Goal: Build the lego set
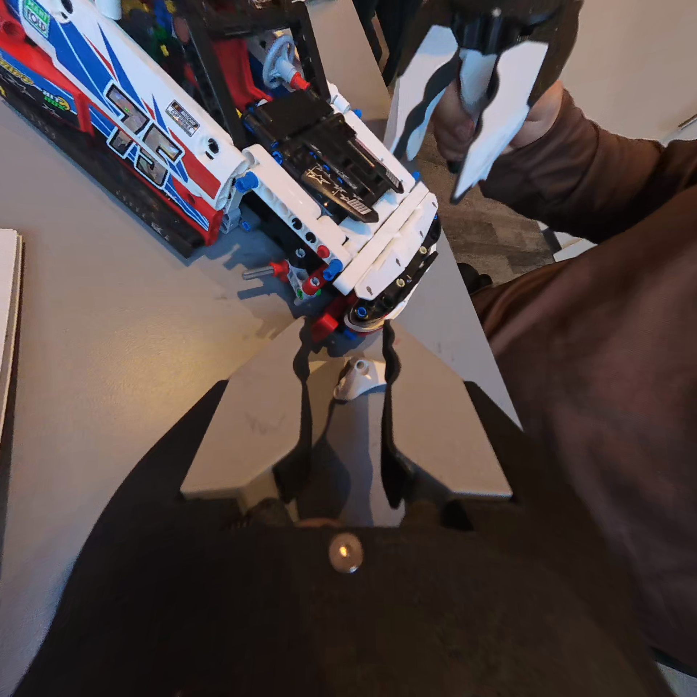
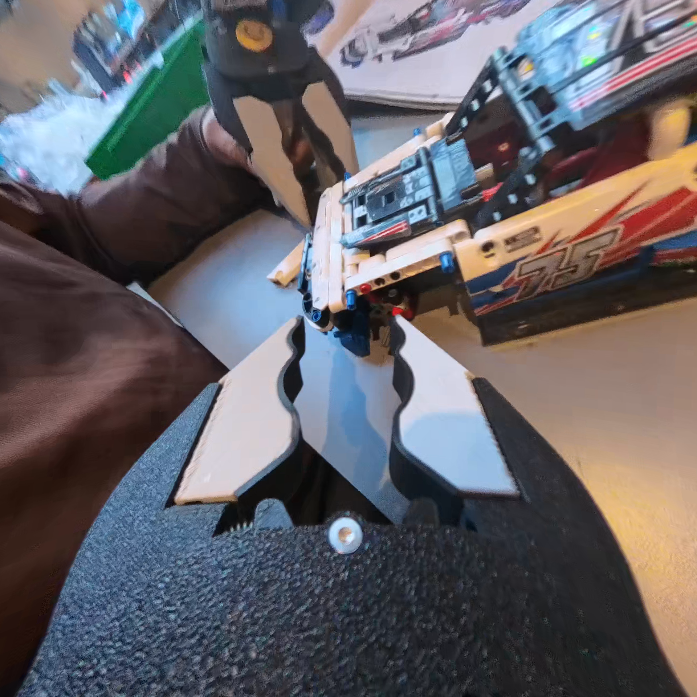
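My landmark is the Lego race car (image 1: pixel 241 158), white with red and blue stripes, lying on the grey table (image 1: pixel 113 358) with its nose end pointing toward me and close to the table's near edge.

My left claw (image 1: pixel 345 332) sits just below that nose, fingers parted, tips at the car's lower front corner by the red and blue pins. A small white curved piece (image 1: pixel 358 379) lies between my fingers, against the right one; I cannot tell whether it is pinched or only resting on the table there. To the left of the car the table is bare and wide, out to a pale flat booklet edge (image 1: pixel 9 301) at the far left. To the right of the nose the table ends in a sharp edge, and beyond it are my brown-clad lap (image 1: pixel 584 377) and grey carpet (image 1: pixel 490 234).

My right claw (image 2: pixel 347 328) stands open and holds nothing, its tips on either side of the dark blue parts under the car's nose, close but apparently not gripping. In the left wrist view it hangs in the air to the right of the car's hood, well off the table. In the right wrist view the table beside the car's flank is clear; beyond the car lie a printed instruction sheet (image 2: pixel 415 56) and a green box (image 2: pixel 151 113).
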Tool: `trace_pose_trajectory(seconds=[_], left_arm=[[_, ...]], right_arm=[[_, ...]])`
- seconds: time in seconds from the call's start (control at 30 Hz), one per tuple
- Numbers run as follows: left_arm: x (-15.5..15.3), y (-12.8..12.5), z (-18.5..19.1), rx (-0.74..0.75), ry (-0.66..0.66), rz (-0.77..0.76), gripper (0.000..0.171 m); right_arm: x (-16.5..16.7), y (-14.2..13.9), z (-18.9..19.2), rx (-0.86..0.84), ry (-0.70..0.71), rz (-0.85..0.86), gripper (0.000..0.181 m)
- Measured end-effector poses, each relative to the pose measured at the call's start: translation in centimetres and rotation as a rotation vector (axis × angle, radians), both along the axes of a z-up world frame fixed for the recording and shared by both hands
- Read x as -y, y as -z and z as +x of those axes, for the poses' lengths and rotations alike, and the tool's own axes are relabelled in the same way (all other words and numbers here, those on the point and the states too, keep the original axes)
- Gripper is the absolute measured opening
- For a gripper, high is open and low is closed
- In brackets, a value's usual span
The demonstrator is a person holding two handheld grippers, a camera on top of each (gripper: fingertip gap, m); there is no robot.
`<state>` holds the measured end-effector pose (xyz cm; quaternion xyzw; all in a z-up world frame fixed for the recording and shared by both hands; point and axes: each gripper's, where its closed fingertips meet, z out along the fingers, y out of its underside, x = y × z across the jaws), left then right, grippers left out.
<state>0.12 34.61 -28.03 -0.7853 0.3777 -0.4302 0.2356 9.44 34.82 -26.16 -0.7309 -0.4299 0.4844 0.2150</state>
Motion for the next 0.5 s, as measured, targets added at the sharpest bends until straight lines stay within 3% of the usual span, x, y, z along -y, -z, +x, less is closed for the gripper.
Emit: trace_pose_trajectory(seconds=[0.27,0.37,0.5], left_arm=[[0.8,0.1,0.0,-0.023,-0.026,-0.015,0.032],[1.2,-0.6,-1.1,-0.037,-0.087,-0.002,0.032],[1.2,-1.8,-2.8,-0.076,-0.242,0.024,0.034]], right_arm=[[3.1,2.3,-1.9,0.142,-0.171,0.238,0.036],[2.4,1.3,-0.4,0.128,-0.122,0.316,0.039],[-0.3,-1.2,4.2,0.021,0.067,0.378,0.039]])
